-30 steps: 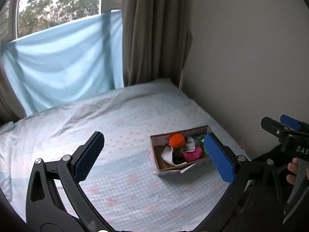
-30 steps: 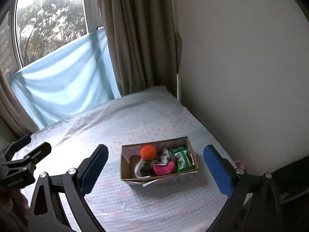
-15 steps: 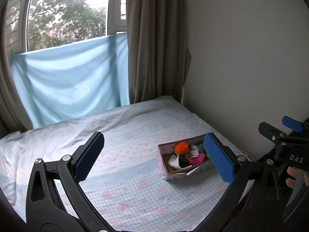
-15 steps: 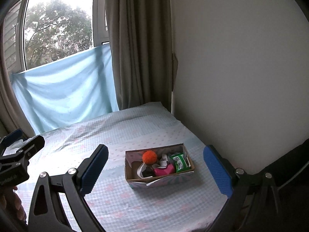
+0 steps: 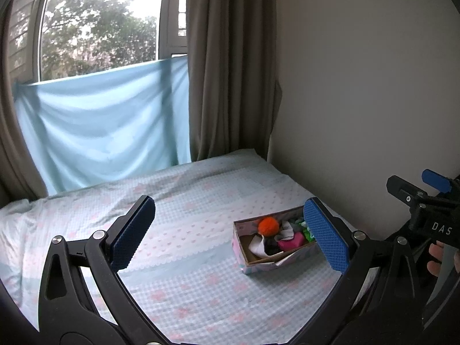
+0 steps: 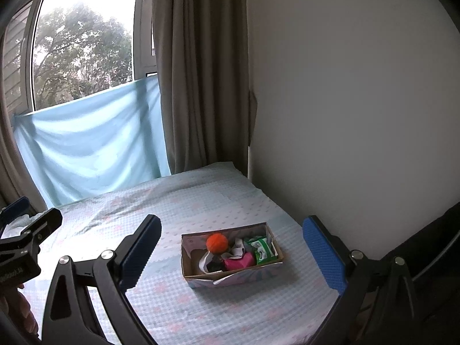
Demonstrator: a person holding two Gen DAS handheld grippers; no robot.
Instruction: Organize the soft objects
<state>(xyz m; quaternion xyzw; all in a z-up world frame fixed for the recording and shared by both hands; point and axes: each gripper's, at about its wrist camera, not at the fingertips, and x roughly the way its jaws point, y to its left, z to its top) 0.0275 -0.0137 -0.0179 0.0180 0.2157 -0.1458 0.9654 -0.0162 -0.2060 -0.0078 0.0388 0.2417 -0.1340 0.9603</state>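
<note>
A small cardboard box [image 6: 201, 277] sits on the bed near the right edge; it also shows in the left wrist view [image 5: 240, 250]. It holds an orange ball [image 6: 217, 243], a pink soft item [image 6: 240, 261], a green packet [image 6: 263, 250] and white and dark cloth [image 6: 208, 261]. My right gripper [image 6: 230, 254] is open and empty, held well back above the bed with the box between its fingers in view. My left gripper [image 5: 230, 235] is open and empty, also held back, to the left of the box.
The bed [image 6: 178, 201] has a pale blue checked sheet. A plain wall [image 6: 345, 115] runs along its right side. Brown curtains [image 6: 201, 72] and a blue cloth [image 6: 92, 143] hang under the window at the far end.
Both grippers have drawn back and tilted up from the bed, so the box looks smaller and more of the window and wall shows. Both stay open.
</note>
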